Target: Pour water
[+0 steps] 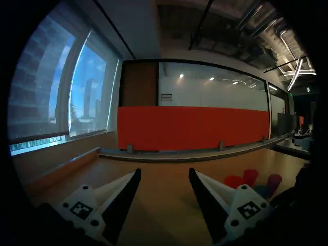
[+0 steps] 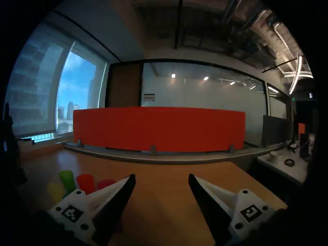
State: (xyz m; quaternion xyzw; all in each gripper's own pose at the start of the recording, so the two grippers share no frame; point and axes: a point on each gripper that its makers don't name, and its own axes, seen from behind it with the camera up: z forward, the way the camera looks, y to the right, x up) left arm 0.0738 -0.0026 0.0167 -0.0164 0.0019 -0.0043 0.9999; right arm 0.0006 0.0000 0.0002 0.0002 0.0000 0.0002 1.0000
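In the left gripper view my left gripper [image 1: 165, 172] is open above the wooden table [image 1: 164, 164], nothing between its fingers. Several coloured cups [image 1: 251, 176] stand on the table to its right, partly behind the right finger. In the right gripper view my right gripper [image 2: 162, 177] is open too, held over the table [image 2: 172, 172] with nothing in it. A group of cups, green [image 2: 67, 179], red [image 2: 85, 182], yellow [image 2: 55, 191] and pink [image 2: 105, 183], stands at the lower left, partly hidden by the left finger.
An orange divider panel [image 1: 192, 128] runs along the table's far edge, with a glass wall behind it. Large windows [image 1: 86, 98] are on the left. A side desk [image 2: 283, 162] with small items stands to the right.
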